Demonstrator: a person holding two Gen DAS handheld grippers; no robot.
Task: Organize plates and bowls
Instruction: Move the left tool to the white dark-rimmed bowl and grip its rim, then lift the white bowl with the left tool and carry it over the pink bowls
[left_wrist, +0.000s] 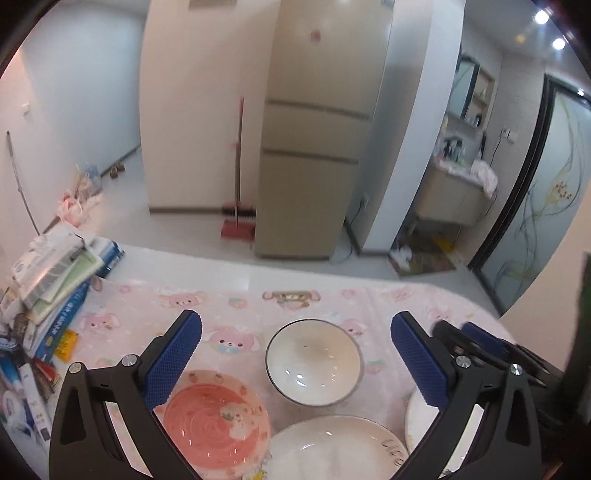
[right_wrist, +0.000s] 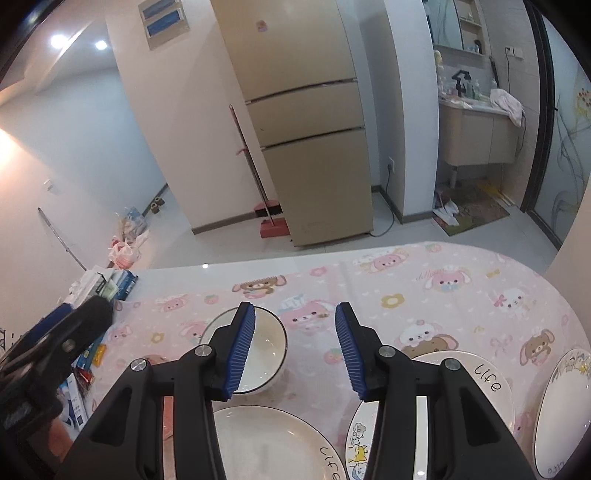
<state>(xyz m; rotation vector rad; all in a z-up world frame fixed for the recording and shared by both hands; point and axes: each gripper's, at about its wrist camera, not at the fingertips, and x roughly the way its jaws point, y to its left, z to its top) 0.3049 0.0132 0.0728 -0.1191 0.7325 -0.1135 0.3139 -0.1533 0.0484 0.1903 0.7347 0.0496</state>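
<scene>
Left wrist view looks down over the left gripper (left_wrist: 295, 354), its jaws spread wide with nothing between them, hanging above the crockery on a pink cartoon-print tablecloth (left_wrist: 325, 299). Nearest lie a white plate lettered "life" (left_wrist: 332, 443) and, touching or just overlapping it on the left, a pink swirl-patterned plate (left_wrist: 214, 421); both look like glazed ceramic, so stiff, smooth, likely slippery and liable to chip. Lying flat, they offer only the rim to pinch, probably where an edge lifts off the cloth. Just beyond stands a white bowl (left_wrist: 314, 362), deeper, its upright wall the easier hold: one pad inside, one outside. In the right wrist view, the right gripper (right_wrist: 295, 347) stands part open and empty above the cloth, between that bowl and more plates at the right, a second "life" plate (right_wrist: 476, 373) and a cartoon-edged plate (right_wrist: 565, 406). Farther off stands a beige fridge (left_wrist: 314, 166) with a broom (left_wrist: 238, 184) beside it.
</scene>
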